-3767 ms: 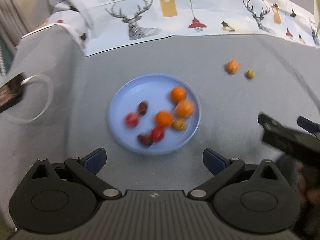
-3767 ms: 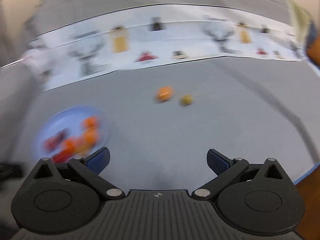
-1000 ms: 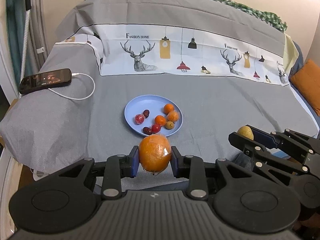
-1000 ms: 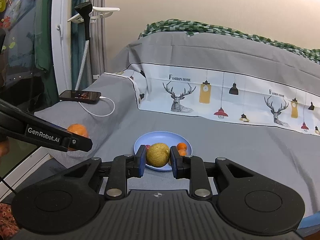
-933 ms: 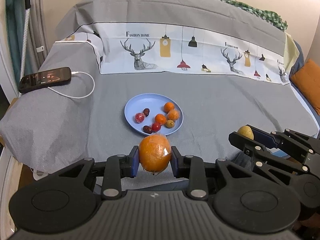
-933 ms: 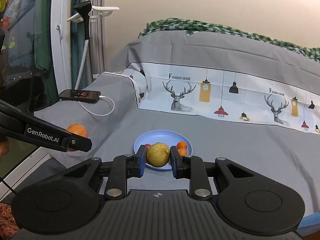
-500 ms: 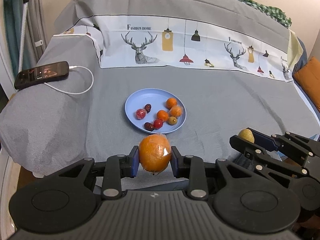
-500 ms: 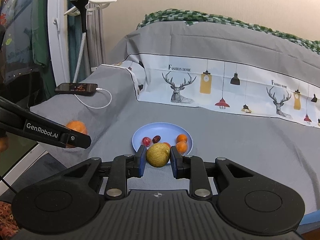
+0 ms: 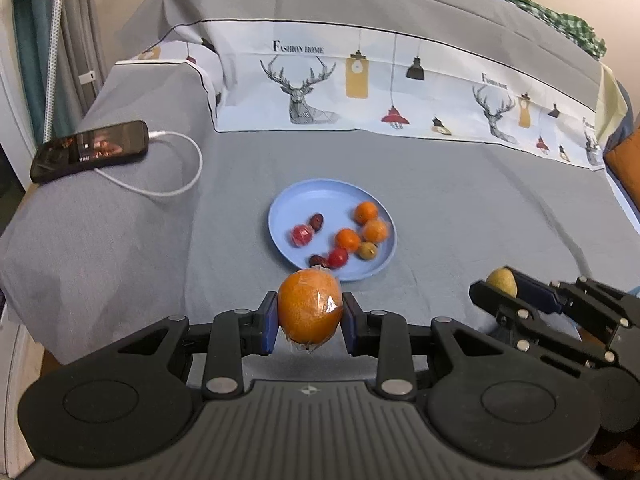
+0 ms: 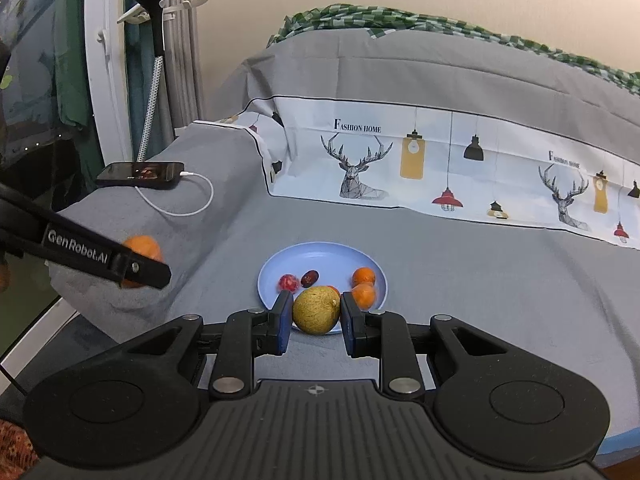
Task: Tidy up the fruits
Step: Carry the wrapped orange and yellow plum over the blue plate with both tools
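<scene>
Both grippers are clamped on fruit: the left gripper [image 9: 309, 317] pinches a wrapped orange [image 9: 310, 308], the right gripper [image 10: 315, 311] a yellow-green fruit [image 10: 316, 310]. They hang just short of the blue plate [image 9: 296, 204] on the grey sheet [image 9: 460, 208], where more small fruit lies.

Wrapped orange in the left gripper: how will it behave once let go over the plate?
The orange is round, so it will likely roll on release. Its glossy clear wrap probably makes it slippery. The plate has a low rim and holds other fruit, so it may bump them or roll off.
</scene>
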The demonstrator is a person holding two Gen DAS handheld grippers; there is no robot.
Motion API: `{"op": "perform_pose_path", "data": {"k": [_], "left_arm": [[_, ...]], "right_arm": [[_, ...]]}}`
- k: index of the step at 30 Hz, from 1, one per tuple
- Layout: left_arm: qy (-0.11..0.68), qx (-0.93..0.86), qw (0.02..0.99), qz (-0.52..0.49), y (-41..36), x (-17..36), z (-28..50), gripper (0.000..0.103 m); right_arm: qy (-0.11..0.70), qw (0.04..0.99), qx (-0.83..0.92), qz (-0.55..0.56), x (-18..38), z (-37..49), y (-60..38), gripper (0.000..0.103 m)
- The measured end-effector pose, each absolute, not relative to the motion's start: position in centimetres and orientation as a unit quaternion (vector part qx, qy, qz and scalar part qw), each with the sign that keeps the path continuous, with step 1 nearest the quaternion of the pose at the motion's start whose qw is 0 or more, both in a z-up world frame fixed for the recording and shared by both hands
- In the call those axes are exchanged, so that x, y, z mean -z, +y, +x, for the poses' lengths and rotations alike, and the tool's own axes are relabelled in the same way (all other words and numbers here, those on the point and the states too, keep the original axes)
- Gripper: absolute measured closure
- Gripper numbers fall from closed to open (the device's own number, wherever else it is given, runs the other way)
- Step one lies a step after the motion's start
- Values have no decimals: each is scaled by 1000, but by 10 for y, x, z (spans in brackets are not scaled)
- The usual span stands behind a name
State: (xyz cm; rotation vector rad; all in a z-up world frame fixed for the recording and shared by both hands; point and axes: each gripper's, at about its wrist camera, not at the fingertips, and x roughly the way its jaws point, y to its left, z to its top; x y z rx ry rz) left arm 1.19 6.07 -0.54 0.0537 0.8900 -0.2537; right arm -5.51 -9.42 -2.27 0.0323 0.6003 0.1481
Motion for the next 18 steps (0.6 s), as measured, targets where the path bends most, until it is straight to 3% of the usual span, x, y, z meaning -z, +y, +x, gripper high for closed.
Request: {"op": "perform_pose_path", "data": {"k": [18], "left_arm": [[459,116,879,63,24,55,141,68]], "right_arm": [[357,931,-69,32,81,57,-101,77]]}}
